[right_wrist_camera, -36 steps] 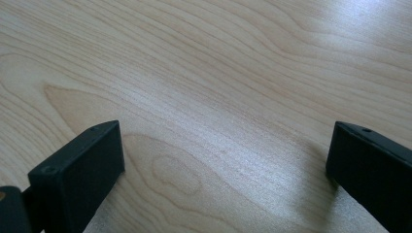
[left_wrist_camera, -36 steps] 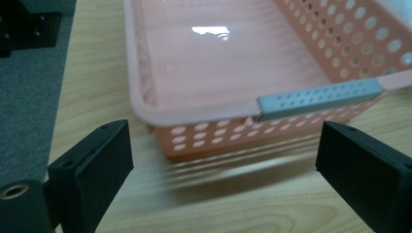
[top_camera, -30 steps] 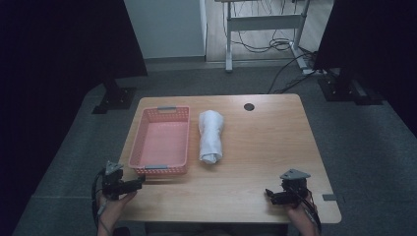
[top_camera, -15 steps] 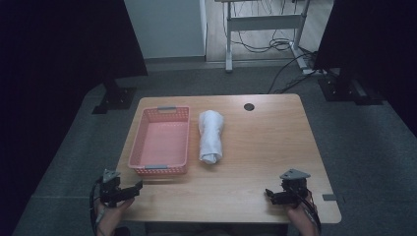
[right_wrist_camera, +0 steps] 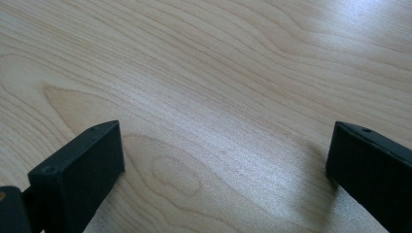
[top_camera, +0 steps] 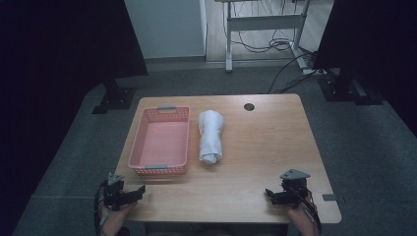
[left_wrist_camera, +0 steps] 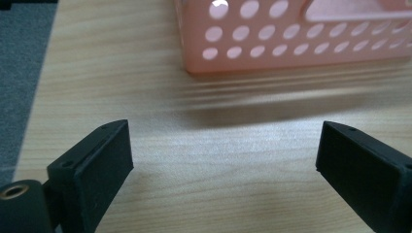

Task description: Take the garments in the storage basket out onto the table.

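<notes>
- Jaws of the left gripper (top_camera: 140, 189) stand wide apart in the left gripper view, with nothing between them but bare wood of the table (top_camera: 275, 147).
- Ahead of its fingertips (left_wrist_camera: 104, 155), and a little toward the right jaw, sits the near end wall of the pink perforated basket (left_wrist_camera: 291, 43); the fingertips are near it but not touching.
- From the high view, the left gripper hangs at the table's near left corner, just short of the basket (top_camera: 162, 142), in the person's left hand (top_camera: 115, 211).
- Rolled white towel (top_camera: 210, 135) lies on the table just beside the basket's right wall, well beyond the left fingertips and off to their right.
- Right gripper (top_camera: 269, 194) is at the near right edge of the table, its jaws also spread wide and gripping nothing; only wood grain lies between its fingertips (right_wrist_camera: 92, 160).
- The towel is well apart from the right fingertips, ahead and to their left.
- A small dark round hole (top_camera: 249, 106) sits near the table's far edge, far beyond both grippers.
</notes>
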